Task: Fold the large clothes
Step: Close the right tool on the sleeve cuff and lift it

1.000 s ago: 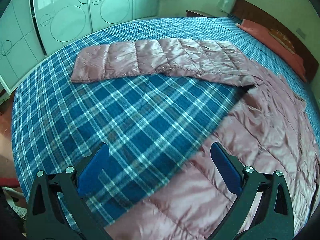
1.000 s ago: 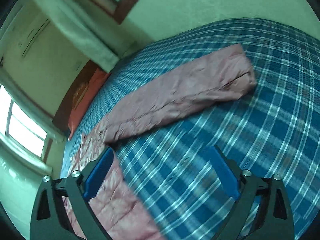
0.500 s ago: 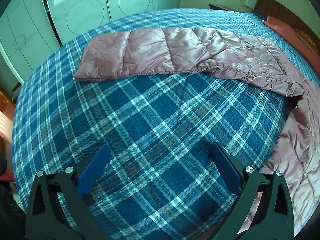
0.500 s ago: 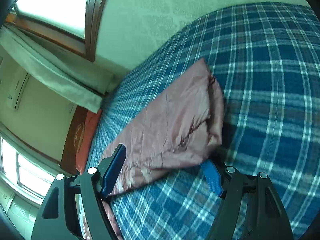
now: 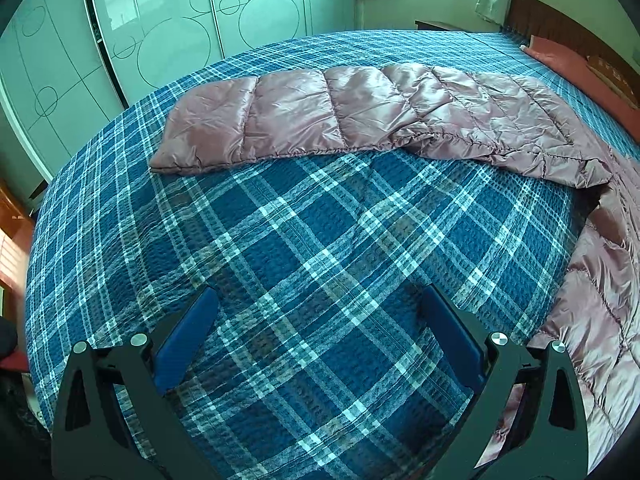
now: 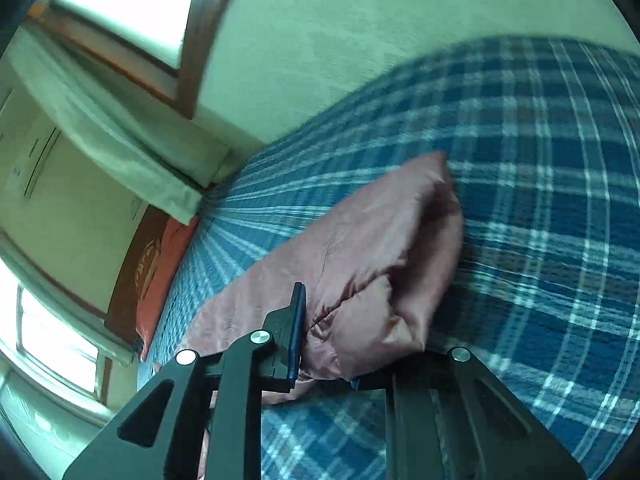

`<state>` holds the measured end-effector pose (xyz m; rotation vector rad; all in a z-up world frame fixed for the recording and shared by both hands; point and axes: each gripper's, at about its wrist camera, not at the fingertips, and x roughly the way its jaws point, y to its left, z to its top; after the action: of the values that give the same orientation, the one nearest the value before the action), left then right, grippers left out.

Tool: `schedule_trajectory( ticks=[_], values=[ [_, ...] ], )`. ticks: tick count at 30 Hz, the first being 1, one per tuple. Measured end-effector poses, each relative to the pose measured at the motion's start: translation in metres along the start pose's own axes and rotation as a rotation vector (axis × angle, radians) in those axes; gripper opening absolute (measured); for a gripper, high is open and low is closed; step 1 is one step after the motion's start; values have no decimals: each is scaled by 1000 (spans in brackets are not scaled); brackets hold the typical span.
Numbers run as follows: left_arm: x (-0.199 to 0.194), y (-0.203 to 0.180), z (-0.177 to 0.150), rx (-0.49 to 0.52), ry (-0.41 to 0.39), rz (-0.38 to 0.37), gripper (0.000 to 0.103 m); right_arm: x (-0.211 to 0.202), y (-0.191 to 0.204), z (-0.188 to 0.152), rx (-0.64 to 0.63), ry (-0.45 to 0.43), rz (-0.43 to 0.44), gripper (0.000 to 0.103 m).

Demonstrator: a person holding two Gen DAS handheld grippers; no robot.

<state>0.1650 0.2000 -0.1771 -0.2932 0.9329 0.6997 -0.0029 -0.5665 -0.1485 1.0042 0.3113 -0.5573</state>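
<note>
Blue-and-white plaid bedspread covers the bed nearly edge to edge; a wide bare stretch of it lies under the left gripper, whose blue-padded jaws stand wide with nothing between them. Beyond the far bed edge stand pale green wardrobe doors with circle outlines; a dark wooden headboard bounds the right side. No readable writing anywhere.

Dusty-pink quilted down jacket: shiny, puffy, stitched in panels, one sleeve stretched flat across the far bedspread, body bunched at the right edge. The right gripper has just been closing and now pinches the sleeve cuff, fabric puckered between its jaws.
</note>
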Motion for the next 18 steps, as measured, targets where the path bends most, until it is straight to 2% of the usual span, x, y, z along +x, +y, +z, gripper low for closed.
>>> schedule_trajectory(
  ticks=[4, 8, 15, 18],
  values=[
    [-1, 0, 1, 0, 2, -1, 101, -2, 64, -10, -152, 9, 74, 17],
    [0, 1, 0, -3, -2, -5, 101, 10, 131, -38, -302, 68, 151, 17],
    [1, 2, -1, -7, -4, -11, 101, 49, 242, -117, -505, 214, 255, 17],
    [2, 2, -1, -8, -7, -12, 101, 65, 284, -164, -600, 285, 283, 17]
  ],
)
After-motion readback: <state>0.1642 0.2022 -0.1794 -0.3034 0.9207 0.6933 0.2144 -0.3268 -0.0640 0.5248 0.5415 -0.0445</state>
